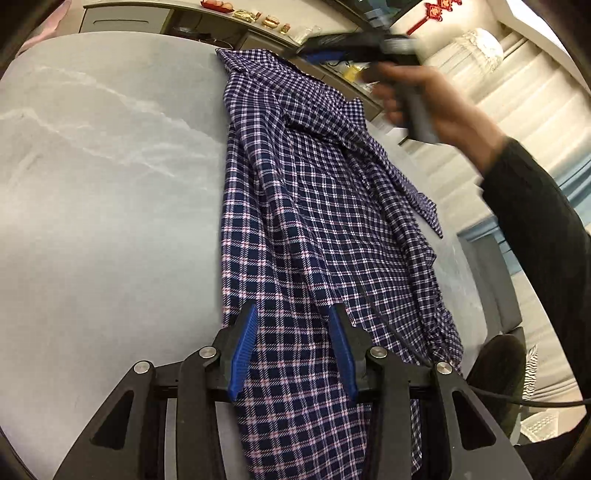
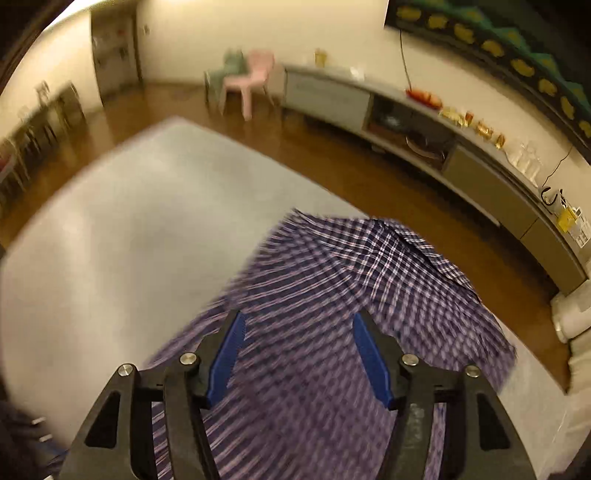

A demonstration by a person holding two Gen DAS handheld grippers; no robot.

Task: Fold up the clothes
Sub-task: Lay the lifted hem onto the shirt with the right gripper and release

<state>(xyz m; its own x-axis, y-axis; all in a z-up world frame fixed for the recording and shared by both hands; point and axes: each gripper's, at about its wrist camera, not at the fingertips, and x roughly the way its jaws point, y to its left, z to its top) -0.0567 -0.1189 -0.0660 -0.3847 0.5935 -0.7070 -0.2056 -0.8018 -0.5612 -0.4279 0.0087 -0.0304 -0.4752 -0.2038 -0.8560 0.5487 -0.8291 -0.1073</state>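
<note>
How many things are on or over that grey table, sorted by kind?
Checked shirts: 1
Hand-held grippers with blue pads: 2, the left gripper and the right gripper, each with open jaws holding nothing
Tables: 1
Total: 4

Beyond the fingertips a grey marble-veined table [image 2: 122, 236] stands on a brown wood floor [image 2: 369, 173]. Further ahead and to the right of the fingers, a long low sideboard [image 2: 491, 184] runs along a cream wall [image 2: 229, 26], bearing small gold-wrapped items. 2 plastic chairs, 1 pink [image 2: 249, 79] and 1 green [image 2: 227, 68], stand near its far end.
</note>
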